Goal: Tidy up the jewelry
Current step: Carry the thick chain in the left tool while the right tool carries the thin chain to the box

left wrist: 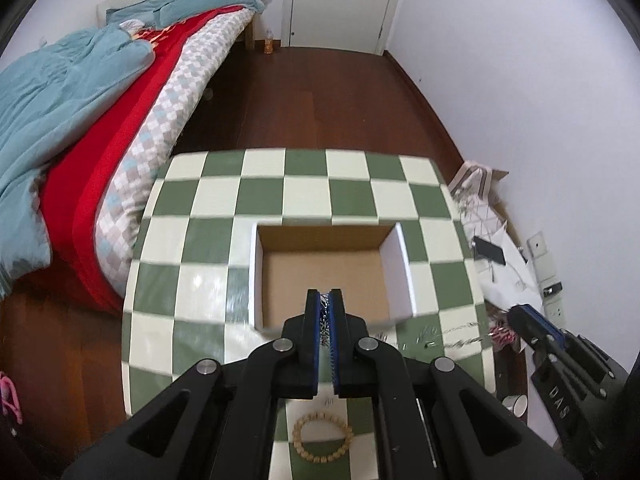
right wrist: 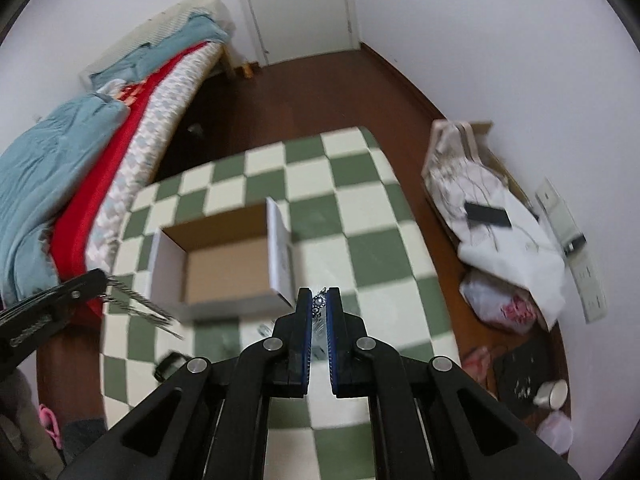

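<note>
In the left wrist view, the left gripper [left wrist: 329, 300] is pinching a shiny silver chain [left wrist: 326, 322] between its two black fingers, which are almost together. The gripper is hanging just over the near edge of the open white cardboard box [left wrist: 400, 264]. The box is sitting on the green and white checkered table [left wrist: 224, 200]. A round wooden bead bracelet [left wrist: 322, 438] is lying on the table, on the near side of the box. The right gripper [left wrist: 520, 318] is showing to the right of the box, and a blurry silver chain [left wrist: 460, 338] is trailing from it.

In the right wrist view, the right gripper is squeezing a sparkly silver jewelry piece [right wrist: 319, 303] between nearly closed fingers, near the box's right corner. The left gripper [right wrist: 102, 280] is sitting left of the box with its chain dangling.
</note>
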`<state>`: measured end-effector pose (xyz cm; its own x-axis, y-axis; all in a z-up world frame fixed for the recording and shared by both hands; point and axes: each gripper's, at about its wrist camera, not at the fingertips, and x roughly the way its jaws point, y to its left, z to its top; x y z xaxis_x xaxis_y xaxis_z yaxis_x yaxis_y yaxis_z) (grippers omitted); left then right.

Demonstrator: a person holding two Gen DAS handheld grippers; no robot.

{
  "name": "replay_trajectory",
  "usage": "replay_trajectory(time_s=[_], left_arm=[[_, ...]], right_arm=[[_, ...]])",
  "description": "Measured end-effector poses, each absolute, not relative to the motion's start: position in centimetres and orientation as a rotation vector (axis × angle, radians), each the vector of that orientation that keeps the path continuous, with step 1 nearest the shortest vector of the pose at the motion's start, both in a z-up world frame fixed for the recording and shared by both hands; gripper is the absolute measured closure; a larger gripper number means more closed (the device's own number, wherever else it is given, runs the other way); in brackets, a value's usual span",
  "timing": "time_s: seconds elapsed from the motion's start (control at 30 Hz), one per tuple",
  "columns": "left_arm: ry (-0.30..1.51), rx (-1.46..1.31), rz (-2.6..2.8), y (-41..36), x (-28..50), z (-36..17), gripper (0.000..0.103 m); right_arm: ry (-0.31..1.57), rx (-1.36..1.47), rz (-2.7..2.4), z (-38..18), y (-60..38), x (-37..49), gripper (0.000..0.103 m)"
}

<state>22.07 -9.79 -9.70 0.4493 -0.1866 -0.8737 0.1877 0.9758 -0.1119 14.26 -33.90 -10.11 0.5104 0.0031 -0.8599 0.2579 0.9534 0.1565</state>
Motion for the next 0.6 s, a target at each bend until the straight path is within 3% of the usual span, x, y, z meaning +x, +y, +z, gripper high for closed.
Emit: replay_trajectory(time_s=[0.23,0.6], left_arm=[[1.086,0.019,-0.231,-10.0,26.7,-9.6,0.102],[1.249,-0.023,-0.221,-8.7,32.5,-15.8,0.101]], right_arm=[[1.02,0.252,-0.054,-8.6,-30.6,19.8,0.096],[1.21,0.254,0.03,-15.7,-28.3,27.7,0.096]])
